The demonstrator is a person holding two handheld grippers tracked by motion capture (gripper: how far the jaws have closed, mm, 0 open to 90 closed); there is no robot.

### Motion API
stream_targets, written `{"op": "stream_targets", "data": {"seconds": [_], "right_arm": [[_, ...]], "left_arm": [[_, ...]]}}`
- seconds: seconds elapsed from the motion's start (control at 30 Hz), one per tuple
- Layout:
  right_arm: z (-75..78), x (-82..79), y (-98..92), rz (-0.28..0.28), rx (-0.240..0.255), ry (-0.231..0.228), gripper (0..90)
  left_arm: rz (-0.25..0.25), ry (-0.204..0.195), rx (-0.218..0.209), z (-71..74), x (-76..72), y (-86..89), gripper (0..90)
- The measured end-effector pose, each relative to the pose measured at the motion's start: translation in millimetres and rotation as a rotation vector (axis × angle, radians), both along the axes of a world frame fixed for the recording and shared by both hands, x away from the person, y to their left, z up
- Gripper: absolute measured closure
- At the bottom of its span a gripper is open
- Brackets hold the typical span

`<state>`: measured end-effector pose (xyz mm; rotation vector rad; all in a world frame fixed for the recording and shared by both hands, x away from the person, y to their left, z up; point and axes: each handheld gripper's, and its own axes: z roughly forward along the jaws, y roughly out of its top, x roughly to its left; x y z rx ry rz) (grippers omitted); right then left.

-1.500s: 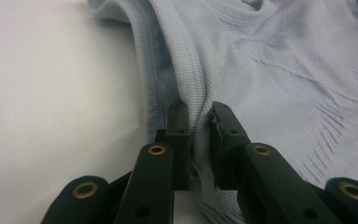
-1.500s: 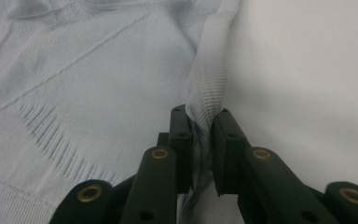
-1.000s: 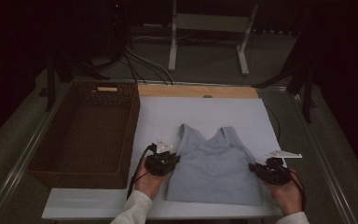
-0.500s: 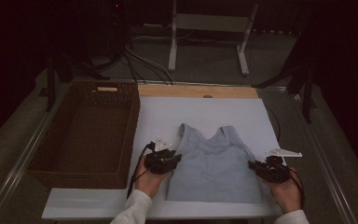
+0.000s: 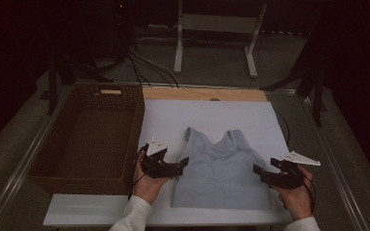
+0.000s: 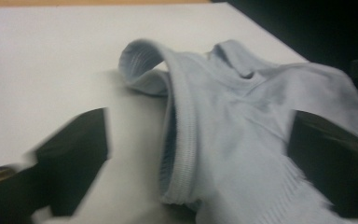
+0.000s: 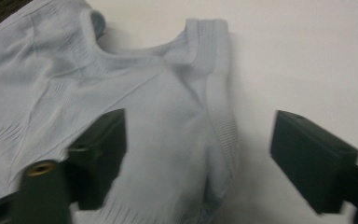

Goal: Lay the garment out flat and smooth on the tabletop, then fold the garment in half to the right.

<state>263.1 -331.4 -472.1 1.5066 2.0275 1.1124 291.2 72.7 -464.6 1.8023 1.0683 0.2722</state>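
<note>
Tank top (image 5: pixel 219 171), pale blue, flat on white worktop (image 5: pixel 207 113) beside wicker basket (image 5: pixel 89 139); left gripper (image 5: pixel 176 169) and right gripper (image 5: pixel 262 175) at its side hems, jaws just opened, released; next, probably regrasp to fold.

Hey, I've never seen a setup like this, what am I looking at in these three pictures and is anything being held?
A person sits at a white table holding a hand tool with a two-jaw claw in each hand. The wide picture comes from a camera above; the other two come from cameras riding on each tool, looking along its black jaws. A light blue tank top lies flat on the table, with a brown wicker basket beside it. The left claw and right claw sit at the top's two sides. Both have just been opening, and the cloth's edges lie between the jaws unpinched, so nothing is held.
</note>
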Motion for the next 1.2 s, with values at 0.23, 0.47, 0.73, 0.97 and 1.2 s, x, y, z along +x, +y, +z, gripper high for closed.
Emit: {"op": "stream_targets", "data": {"seconds": [0.23,0.47,0.73,0.97,1.2], "right_arm": [[3.1,-5.8,-2.2,0.004,0.024,-0.055,7.9],[5.6,-10.0,-3.7,-0.004,0.035,-0.114,6.0],[7.8,-15.6,-4.3,-0.003,0.07,-0.157,6.0],[6.7,-16.7,-6.4,-0.015,0.079,-0.172,6.0],[6.9,-18.2,-6.2,-0.014,0.083,-0.183,6.0]], "left_arm": [[-0.027,-0.039,-0.034,5.7,-9.1,6.2,0.5],[-0.06,-0.068,-0.02,3.3,-19.5,6.9,0.4],[-0.064,-0.061,-0.011,-4.4,-25.6,9.5,0.5],[-0.093,-0.059,0.014,-15.9,-29.5,8.6,0.5],[-0.113,-0.022,0.028,-28.0,-32.3,4.7,0.5]]}}
